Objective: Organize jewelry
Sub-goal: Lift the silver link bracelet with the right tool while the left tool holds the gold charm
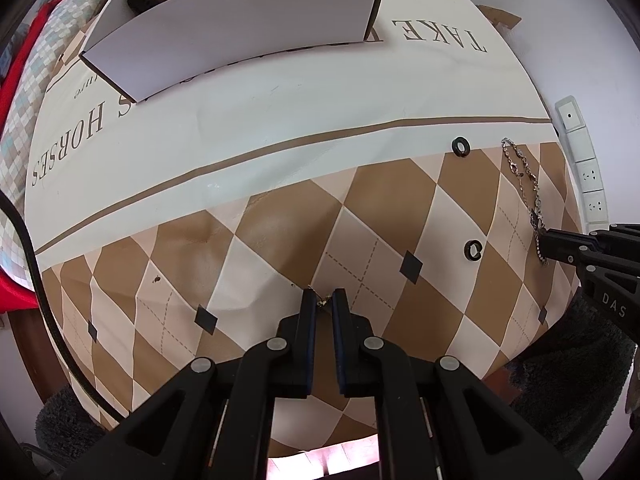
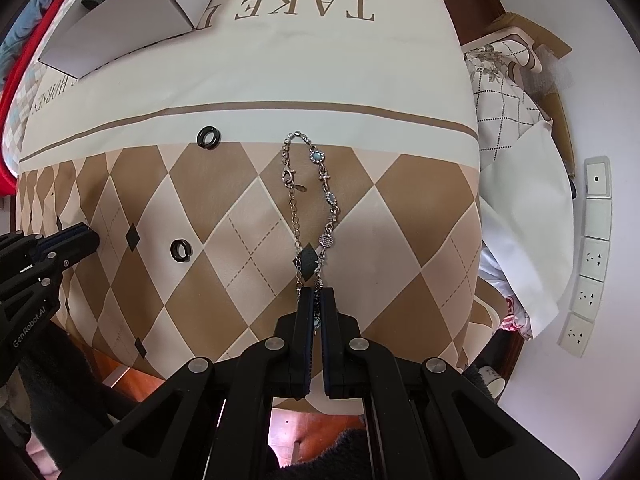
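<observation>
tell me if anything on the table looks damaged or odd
The tablecloth has a small dark hole or burn mark near its left side. Also, one black ring has a gap in its band, unlike the other ring.

A silver chain bracelet (image 2: 310,204) with small blue-stone links lies doubled in a narrow loop at the centre of the right wrist frame, its bend and lobster clasp toward the top and its near end pinched between black fingers at lower centre. Two black rings lie flat to its left, one (image 2: 208,136) at upper left and one (image 2: 180,249) at mid left, well apart. In the left wrist view a small gold piece (image 1: 325,301) shows at lower centre, too small to identify.
</observation>
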Demonstrator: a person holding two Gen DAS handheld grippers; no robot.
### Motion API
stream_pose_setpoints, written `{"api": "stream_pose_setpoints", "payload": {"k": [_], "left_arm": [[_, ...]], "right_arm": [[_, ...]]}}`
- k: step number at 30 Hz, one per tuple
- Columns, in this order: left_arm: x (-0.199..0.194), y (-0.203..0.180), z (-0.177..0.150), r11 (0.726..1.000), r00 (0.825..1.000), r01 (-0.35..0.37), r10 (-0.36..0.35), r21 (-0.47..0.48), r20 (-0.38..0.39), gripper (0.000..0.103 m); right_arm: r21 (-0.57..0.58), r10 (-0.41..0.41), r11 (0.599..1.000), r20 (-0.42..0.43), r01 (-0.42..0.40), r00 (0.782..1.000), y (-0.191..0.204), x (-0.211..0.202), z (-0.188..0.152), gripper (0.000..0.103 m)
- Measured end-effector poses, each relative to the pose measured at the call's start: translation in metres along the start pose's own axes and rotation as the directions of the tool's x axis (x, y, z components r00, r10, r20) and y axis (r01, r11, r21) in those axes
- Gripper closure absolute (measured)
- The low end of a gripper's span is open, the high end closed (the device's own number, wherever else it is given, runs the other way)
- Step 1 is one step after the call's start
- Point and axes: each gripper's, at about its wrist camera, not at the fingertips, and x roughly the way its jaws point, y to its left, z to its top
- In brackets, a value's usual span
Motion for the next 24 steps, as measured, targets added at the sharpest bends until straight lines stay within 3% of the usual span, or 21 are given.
{"api": "stream_pose_setpoints", "payload": {"k": [15,24], "left_arm": [[0.0,-0.011,0.003,1.0,1.0,-0.026,0.026,-0.001,-0.007,0.098],[-0.002,-0.013,0.003,1.0,1.0,-0.021,0.021,-0.007,-0.005,0.098]], "right_arm": [[0.02,0.05,0.999,-0.009,-0.05,0.999,-0.011,0.001,0.002,0.101],[0.004,0.035,0.999,-0.019,-0.035,0.999,-0.008,0.001,0.003,0.101]]}}
